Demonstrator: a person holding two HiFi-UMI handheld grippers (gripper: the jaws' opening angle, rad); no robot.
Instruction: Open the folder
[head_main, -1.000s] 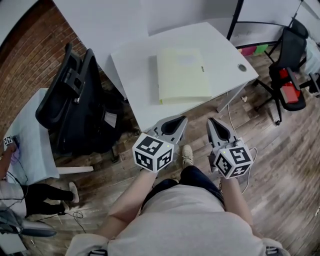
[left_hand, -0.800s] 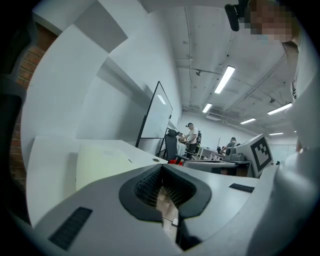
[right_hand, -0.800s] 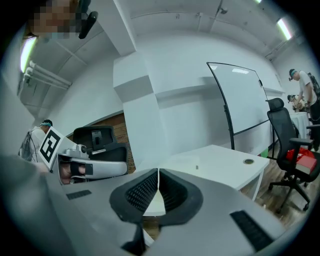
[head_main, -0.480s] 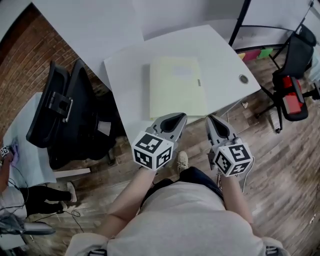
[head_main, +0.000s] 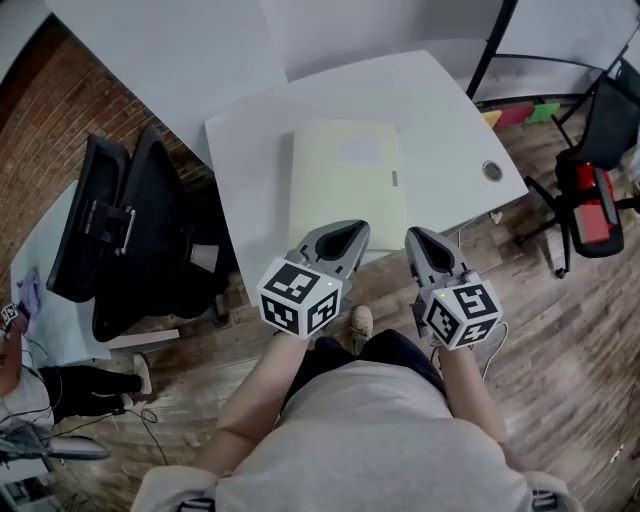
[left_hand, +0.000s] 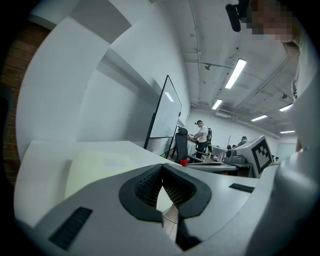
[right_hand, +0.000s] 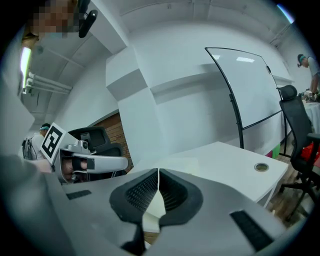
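Both grippers are closer to the white table than they were a second ago, and the pale yellow flat folder sits nearer to their tips in the head view. The person has stepped in toward the table's near edge.

The folder lies flat and closed near the middle of the table, with one short end facing the person. Nothing rests on top of it.

The left gripper has its jaws pressed together with nothing between them; in the left gripper view the folder shows just ahead. The right gripper is closed and empty too; through the thin slit between its jaws you can see a bit of the folder. Both tips hang at the table's near edge. They do not seem to touch the folder yet, though the head view cannot make that sure for the left one.

So this looks like the reach-in step, with the opening not yet begun.

Next, I think one gripper has to part its jaws and catch only the top cover at its loose side. A small mark on the right long edge hints that this may be the loose side. The other gripper could press down on the folder so it does not slide.

Two black office chairs stand to the left, well clear.
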